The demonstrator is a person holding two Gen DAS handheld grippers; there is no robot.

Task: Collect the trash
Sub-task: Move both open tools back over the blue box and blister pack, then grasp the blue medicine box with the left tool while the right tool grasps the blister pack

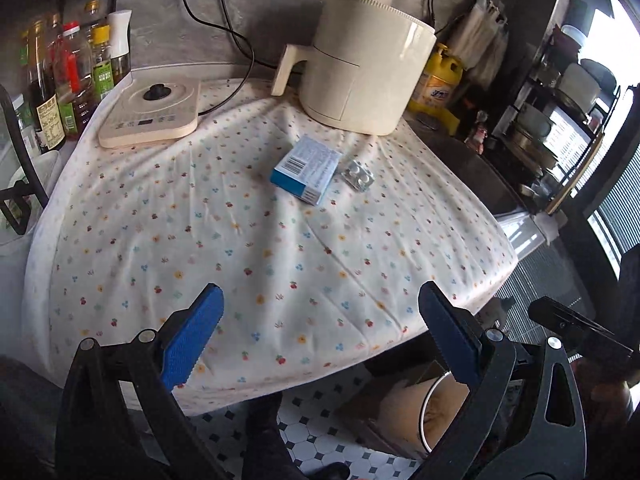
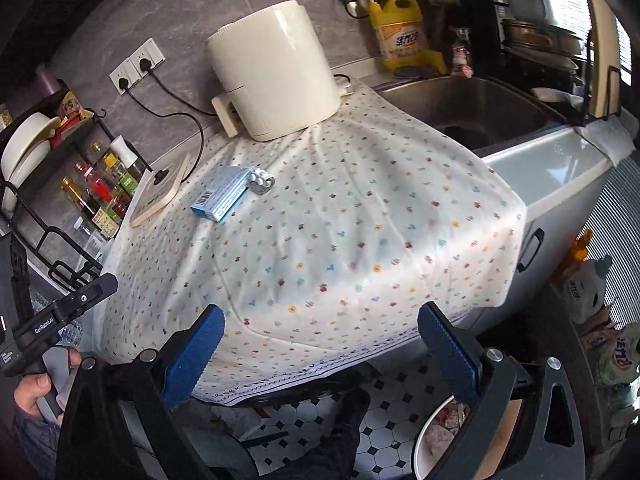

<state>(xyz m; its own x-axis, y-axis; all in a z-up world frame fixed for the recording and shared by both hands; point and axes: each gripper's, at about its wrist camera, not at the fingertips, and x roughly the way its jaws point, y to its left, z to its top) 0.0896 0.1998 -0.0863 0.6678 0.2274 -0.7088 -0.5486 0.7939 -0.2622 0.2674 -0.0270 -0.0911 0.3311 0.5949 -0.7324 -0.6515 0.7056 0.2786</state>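
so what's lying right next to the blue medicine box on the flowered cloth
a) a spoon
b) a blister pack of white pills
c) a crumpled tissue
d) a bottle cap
b: a small silver blister pack holding white tablets lies on the flowered cloth just beside the blue medicine box; the right wrist view shows the same pair side by side.

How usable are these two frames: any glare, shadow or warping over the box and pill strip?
Left wrist view: box and pill strip sharp, evenly lit; window blown out at right; edges bend. Right wrist view: both small but readable, box beside pill strip; soft shadow bands across the cloth.
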